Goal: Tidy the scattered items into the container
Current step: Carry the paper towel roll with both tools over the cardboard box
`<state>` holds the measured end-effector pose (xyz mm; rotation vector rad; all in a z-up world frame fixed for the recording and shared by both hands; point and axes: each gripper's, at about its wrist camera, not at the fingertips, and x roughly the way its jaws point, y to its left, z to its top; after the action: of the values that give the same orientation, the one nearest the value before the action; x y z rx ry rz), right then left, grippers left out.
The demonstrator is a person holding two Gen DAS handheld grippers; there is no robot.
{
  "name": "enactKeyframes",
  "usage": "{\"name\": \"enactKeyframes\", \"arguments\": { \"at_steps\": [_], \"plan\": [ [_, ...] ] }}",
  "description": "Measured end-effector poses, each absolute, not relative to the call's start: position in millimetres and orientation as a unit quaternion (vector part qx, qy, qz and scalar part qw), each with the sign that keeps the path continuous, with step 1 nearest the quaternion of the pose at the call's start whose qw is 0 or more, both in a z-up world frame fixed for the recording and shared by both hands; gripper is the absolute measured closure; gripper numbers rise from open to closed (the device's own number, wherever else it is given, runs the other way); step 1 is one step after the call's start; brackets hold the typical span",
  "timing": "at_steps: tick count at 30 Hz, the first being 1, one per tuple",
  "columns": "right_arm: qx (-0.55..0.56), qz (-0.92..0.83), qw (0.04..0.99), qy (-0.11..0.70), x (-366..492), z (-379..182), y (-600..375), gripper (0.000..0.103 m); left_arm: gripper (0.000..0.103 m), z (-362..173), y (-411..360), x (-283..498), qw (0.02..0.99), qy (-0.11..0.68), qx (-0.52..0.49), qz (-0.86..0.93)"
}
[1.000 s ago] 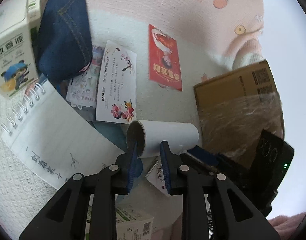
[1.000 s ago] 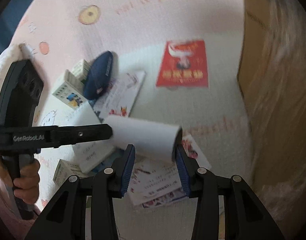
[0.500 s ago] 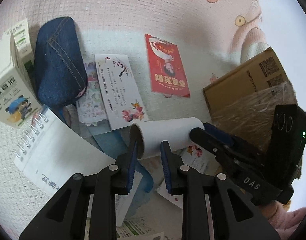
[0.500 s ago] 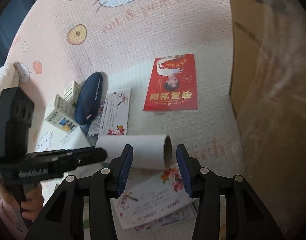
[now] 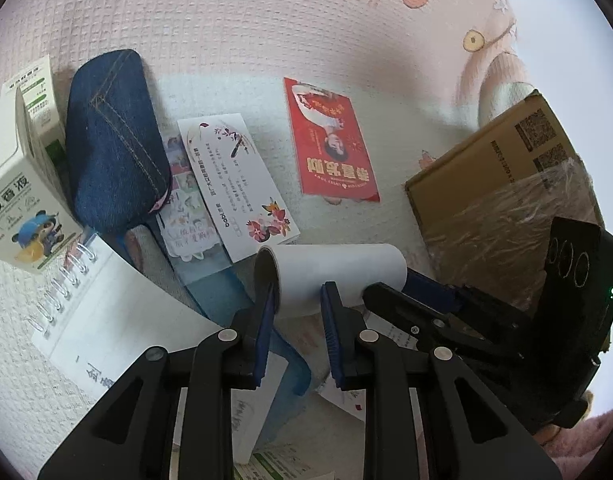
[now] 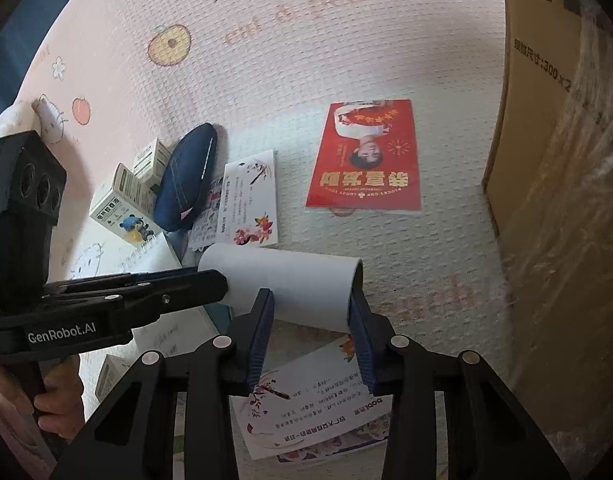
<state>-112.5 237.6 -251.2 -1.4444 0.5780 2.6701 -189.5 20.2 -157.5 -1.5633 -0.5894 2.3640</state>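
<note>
A white paper roll [image 5: 334,276] [image 6: 290,288] is held above the mat by both grippers. My left gripper [image 5: 296,300] is shut on its open left end, one finger inside the tube. My right gripper [image 6: 310,312] pinches its right end, one finger at the tube's mouth. The cardboard box [image 5: 502,196] [image 6: 562,200], wrapped in clear film, stands to the right. Scattered on the mat lie a red leaflet [image 5: 332,148] [image 6: 366,160], a white flowered card [image 5: 236,184] [image 6: 250,200], a denim pouch [image 5: 114,160] [image 6: 186,180] and a spiral notebook [image 5: 118,320].
Two small white cartons [image 5: 22,184] [image 6: 122,208] stand at the far left beside the pouch. A second flowered card [image 6: 318,396] and sticker sheets [image 5: 186,216] lie under the roll. A blue folder [image 5: 226,300] lies beneath the notebook. The mat [image 6: 306,40] is pink with cartoons.
Both grippers lowered slightly with the roll between them; the right gripper's far finger now sits at the tube's mouth and its jaws have narrowed on the roll.
</note>
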Motion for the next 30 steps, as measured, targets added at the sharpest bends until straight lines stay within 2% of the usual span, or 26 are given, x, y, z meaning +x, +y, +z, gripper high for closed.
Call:
{"name": "enactKeyframes", "arguments": {
  "at_steps": [4, 12, 21, 30],
  "plan": [
    [-0.467, 0.859, 0.021, 0.211, -113.1, -255.2, 243.1, 0.068, 0.077, -158.1, 18.5, -191.7, 0.118, -0.211, -0.529, 0.813],
    [-0.460, 0.870, 0.041, 0.174, -108.1, -235.6, 234.4, 0.072, 0.078, -140.6, 17.4, -189.5, 0.123, -0.221, -0.513, 0.820],
    [-0.388, 0.912, 0.027, 0.134, -96.9, -151.1, 222.0, 0.075, 0.078, -57.1, 6.4, -174.2, 0.141, -0.230, -0.439, 0.857],
    [-0.306, 0.944, 0.064, 0.103, -55.9, -70.5, 232.9, 0.076, 0.078, 15.2, 46.1, -179.1, 0.189, -0.213, -0.384, 0.878]
  ]
}}
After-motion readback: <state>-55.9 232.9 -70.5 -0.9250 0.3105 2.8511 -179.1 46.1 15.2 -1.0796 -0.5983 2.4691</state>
